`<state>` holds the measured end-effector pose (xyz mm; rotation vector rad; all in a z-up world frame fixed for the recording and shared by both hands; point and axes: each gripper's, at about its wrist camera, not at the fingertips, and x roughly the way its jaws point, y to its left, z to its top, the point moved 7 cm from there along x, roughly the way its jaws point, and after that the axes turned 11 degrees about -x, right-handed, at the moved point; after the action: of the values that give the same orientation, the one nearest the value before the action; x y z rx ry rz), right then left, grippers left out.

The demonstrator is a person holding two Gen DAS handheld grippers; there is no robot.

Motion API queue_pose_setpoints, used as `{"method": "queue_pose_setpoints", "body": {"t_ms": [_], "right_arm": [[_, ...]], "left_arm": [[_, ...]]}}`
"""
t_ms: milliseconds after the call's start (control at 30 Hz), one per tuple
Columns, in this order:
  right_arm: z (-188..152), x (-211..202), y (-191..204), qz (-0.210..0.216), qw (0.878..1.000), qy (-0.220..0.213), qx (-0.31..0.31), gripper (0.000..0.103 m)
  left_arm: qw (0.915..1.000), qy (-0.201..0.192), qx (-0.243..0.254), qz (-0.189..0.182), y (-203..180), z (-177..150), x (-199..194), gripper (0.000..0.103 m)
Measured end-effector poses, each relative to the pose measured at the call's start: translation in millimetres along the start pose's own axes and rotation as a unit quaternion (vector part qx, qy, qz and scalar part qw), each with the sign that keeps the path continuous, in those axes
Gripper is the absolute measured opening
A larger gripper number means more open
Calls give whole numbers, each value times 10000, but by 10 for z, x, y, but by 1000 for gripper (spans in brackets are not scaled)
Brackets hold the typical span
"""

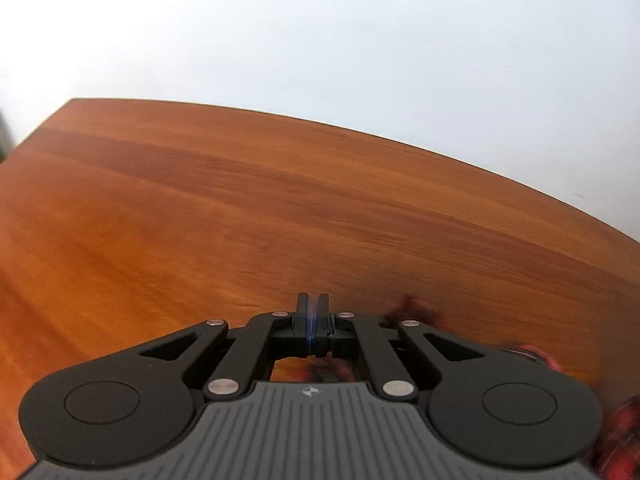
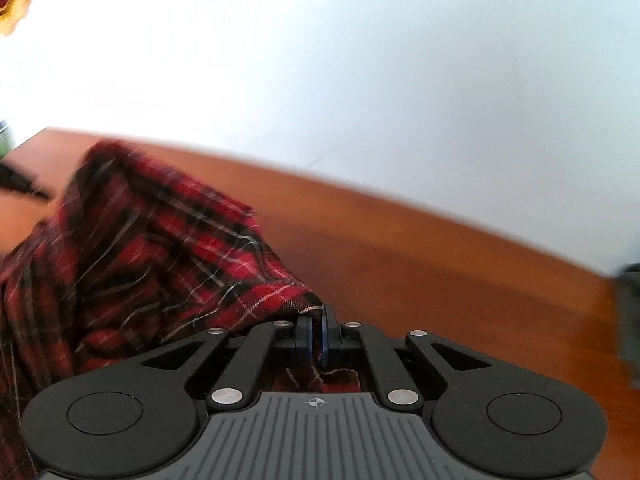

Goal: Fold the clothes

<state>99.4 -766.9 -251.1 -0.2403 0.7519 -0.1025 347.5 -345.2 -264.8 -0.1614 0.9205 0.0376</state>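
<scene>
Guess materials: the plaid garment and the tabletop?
Plaid garment: soft woven cloth, likely flannel; red-black check, matte, drapes in folds. Blur hides the weave. Tabletop: reddish-brown wood or wood-look laminate, smooth, faint sheen; long grain streaks show, but veneer versus solid can't be told.

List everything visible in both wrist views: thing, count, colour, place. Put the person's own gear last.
plaid garment: one, red with black and white lines, bunched on the left part of the table in the right wrist view; blurred red bits of it also show beside and under the left tongs.
wooden table: one, reddish brown, fills the lower half of both views.
wall: one, white, behind the table.
dark object: one, grey-black, at the table's right edge; too blurred to identify.
red and yellow item: one, top left corner, cut off.
left tongs: one, black, shut; whether they pinch cloth cannot be told.
right tongs: one, black, shut on a corner of the plaid garment.
</scene>
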Motion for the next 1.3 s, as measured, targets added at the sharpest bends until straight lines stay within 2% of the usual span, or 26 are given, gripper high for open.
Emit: {"method": "queue_pose_setpoints", "body": {"t_ms": [67,167,300,333,400,533,567,600,667,733,767,833,900,1000,1100,1167,1233,1300], "right_arm": [[-4,-230,-242,-582,9982,-73,128,6],[-108,-501,-645,-1398,9891,-6,462,7],[-488,-579,-1037,-2277,9697,508,726,7],[-579,-559,-1088,-2374,9659,647,800,8],[-766,-554,-1155,-2276,9642,929,990,10],[-847,-677,-1081,-2323,9626,983,992,32],[-834,-730,-1041,-2319,9632,927,996,33],[-803,-774,-1021,-2282,9644,865,1015,33],[-734,-833,-953,-2131,9686,736,1052,36],[-640,-891,-837,-1910,9742,565,1065,38],[-598,-918,-768,-1728,9778,469,1086,41],[-503,-911,-609,-1237,9849,339,1161,47],[-442,-865,-425,-646,9903,293,1198,52],[-428,-789,-139,37,9920,343,1218,56],[-497,-704,161,505,9910,587,1090,59],[-586,-626,351,871,9879,822,984,61],[-680,-555,529,1175,9846,1011,814,61],[-751,-507,700,1300,9825,1177,628,61]], "left_arm": [[9999,-14,-79,111,134,15,-20,2],[9994,33,-302,151,277,-9,-68,2],[9989,60,-462,97,325,-98,-158,2],[9985,117,-532,26,311,-135,-166,3],[9976,275,-621,-149,276,-216,-214,3],[9954,548,-441,-644,159,-433,-405,5],[9944,621,-344,-785,112,-496,-466,9],[9929,700,-246,-930,64,-561,-528,13],[9879,908,-52,-1256,-36,-704,-641,30],[9826,1022,129,-1546,-125,-829,-757,40],[9803,1079,190,-1646,-154,-879,-787,49],[9770,1171,277,-1763,-205,-958,-824,58],[9748,1247,340,-1817,-250,-1023,-847,61],[9721,1362,453,-1854,-294,-1075,-774,67],[9687,1497,507,-1913,-330,-1101,-655,73],[9631,1643,474,-2077,-389,-1130,-619,82],[9612,1668,604,-2112,-431,-1173,-612,81],[9591,1693,733,-2147,-473,-1217,-605,64]]}}
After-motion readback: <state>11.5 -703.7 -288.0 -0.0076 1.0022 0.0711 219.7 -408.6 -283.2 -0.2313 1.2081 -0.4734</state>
